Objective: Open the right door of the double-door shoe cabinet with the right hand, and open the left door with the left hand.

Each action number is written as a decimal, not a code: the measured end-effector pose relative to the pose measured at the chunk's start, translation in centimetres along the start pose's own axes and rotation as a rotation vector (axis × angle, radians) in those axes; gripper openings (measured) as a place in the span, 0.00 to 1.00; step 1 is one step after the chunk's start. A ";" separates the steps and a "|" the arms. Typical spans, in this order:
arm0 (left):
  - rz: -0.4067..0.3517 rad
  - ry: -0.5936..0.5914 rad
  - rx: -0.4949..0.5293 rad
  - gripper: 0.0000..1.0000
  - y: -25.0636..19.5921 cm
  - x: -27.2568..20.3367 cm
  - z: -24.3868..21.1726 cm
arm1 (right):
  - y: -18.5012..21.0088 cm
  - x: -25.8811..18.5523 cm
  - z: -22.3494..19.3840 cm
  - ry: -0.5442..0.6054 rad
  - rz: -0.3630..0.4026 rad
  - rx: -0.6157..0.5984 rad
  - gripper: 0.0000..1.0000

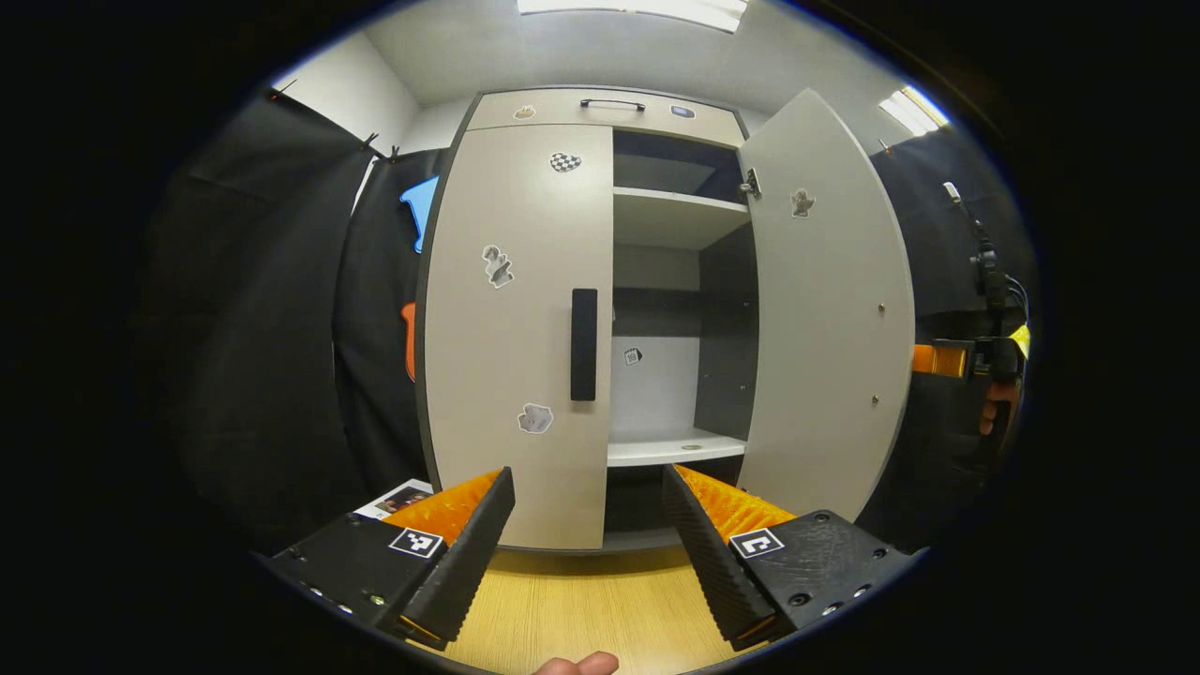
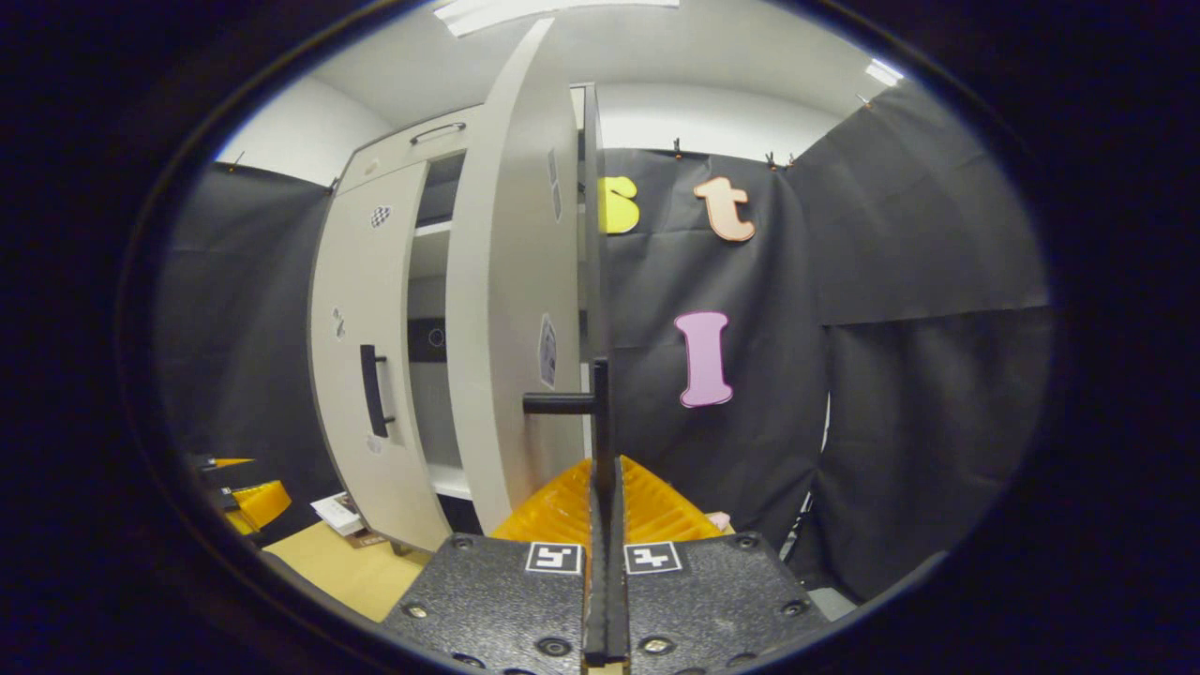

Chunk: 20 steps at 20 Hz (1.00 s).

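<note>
Right door's handle (image 2: pixel 600 412) — seemingly clamped between fingers (image 2: pixel 562 511).

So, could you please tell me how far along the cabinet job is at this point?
Done: the right door stands swung wide, shelves showing behind it. In hand: the right gripper is clamped on that door's handle. Left: the left door sits closed, and the left gripper hangs open before it, short of its black handle.
</note>
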<state>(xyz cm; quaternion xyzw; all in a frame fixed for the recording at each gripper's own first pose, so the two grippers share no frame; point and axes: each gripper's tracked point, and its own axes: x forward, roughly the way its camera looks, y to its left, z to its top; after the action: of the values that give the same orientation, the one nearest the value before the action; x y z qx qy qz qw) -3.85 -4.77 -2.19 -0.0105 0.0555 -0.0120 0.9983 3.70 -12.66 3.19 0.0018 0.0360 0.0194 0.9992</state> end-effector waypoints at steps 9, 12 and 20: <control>0.055 0.004 -0.015 0.95 2.8 -0.1 -0.4 | 8.4 -5.6 1.6 -0.069 0.113 0.025 0.03; 0.089 0.001 0.007 0.95 4.2 -0.8 -0.8 | 10.1 -3.2 -0.1 -0.040 0.109 -0.012 0.04; 0.145 -0.011 -0.020 0.95 7.8 -1.7 -0.7 | 11.8 0.5 -3.5 0.013 0.029 -0.029 0.05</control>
<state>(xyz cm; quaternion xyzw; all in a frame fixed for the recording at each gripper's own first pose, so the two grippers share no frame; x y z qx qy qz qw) -5.42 3.06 -2.87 -0.0166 0.0508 0.0611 0.9967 3.44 -0.80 -0.31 -0.0123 0.0424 0.0346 0.9984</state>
